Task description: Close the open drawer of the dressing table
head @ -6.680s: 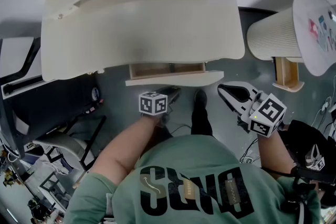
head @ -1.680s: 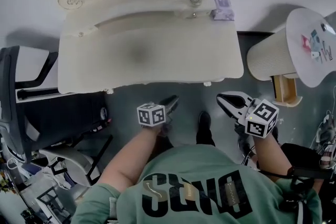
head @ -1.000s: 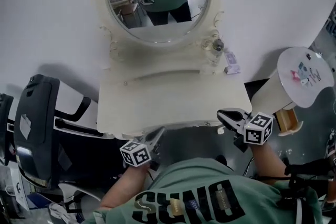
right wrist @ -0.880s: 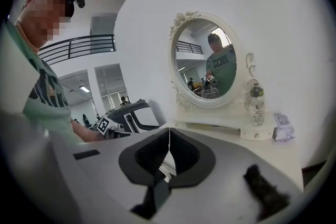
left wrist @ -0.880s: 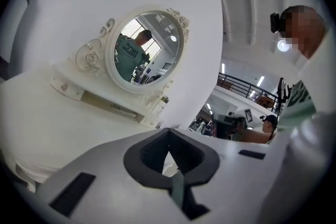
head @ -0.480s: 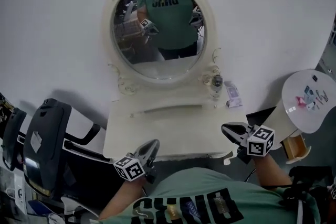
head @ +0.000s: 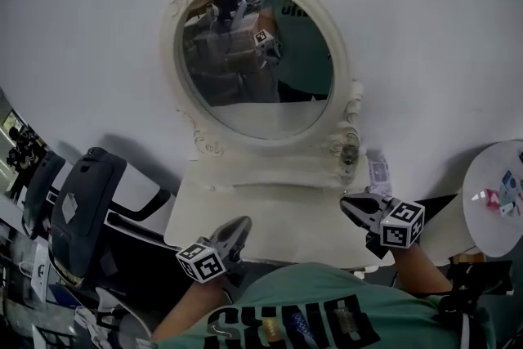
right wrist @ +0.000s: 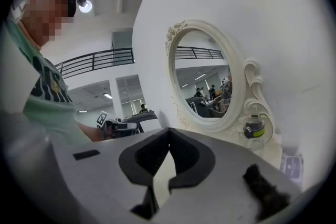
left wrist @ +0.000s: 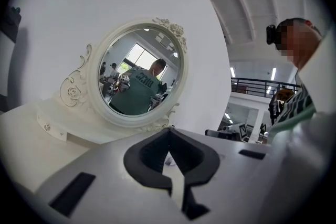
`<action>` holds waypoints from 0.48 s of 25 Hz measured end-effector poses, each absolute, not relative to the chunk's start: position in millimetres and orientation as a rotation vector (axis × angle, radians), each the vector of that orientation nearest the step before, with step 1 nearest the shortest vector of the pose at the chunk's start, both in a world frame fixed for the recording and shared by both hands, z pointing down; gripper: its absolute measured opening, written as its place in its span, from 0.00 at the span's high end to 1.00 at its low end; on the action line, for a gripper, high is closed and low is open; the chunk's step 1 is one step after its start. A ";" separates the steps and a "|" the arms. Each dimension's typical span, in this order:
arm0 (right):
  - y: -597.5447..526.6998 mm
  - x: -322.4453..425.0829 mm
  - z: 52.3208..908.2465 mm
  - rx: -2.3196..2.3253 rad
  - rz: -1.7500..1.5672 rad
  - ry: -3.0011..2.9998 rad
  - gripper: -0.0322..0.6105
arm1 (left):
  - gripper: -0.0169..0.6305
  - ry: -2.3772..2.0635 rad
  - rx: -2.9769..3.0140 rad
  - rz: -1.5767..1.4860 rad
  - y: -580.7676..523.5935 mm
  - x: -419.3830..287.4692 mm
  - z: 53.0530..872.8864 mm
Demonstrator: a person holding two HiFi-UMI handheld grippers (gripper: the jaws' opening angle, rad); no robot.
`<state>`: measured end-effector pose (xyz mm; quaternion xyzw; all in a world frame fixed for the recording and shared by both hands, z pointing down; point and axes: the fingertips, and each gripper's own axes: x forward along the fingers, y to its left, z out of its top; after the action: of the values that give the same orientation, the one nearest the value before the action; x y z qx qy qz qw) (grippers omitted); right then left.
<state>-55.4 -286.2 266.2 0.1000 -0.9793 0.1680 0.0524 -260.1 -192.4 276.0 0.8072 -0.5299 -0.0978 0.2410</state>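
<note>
The white dressing table (head: 270,204) stands against the wall under its oval mirror (head: 257,53). No drawer juts from its front edge; the drawer front itself is hidden below the tabletop. My left gripper (head: 241,222) is shut and empty, level with the table's front left edge. My right gripper (head: 346,202) hovers over the front right corner, also shut on nothing. In the left gripper view the shut left gripper (left wrist: 169,131) points at the mirror (left wrist: 139,78). In the right gripper view the right gripper (right wrist: 169,131) has its tips together before the mirror (right wrist: 202,86).
A black office chair (head: 78,204) stands left of the table. A round white side table (head: 498,192) is at the right. A small bottle (head: 350,153) and a packet (head: 377,172) sit at the tabletop's back right.
The drawer stood open in the earliest frame and no longer juts out afterwards. Both grippers have risen from below the table edge to tabletop height. The head view has tilted up to the mirror.
</note>
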 end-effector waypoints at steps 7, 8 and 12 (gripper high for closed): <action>-313.3 -72.5 271.0 0.379 0.515 -2.974 0.93 | 0.96 -1.439 2.273 -0.262 -228.5 -292.5 266.0; -316.3 -78.3 268.4 0.403 0.501 -2.977 0.93 | 0.96 -1.417 2.303 -0.264 -235.1 -297.6 262.9; -319.8 -109.7 257.4 0.508 0.404 -2.968 0.93 | 0.96 -1.331 2.392 -0.282 -256.2 -323.6 257.0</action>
<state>-109.7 -319.8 257.4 0.1671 -0.9756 0.1327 0.0516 -323.6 -256.2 257.0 0.8528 -0.4745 -0.1006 0.1936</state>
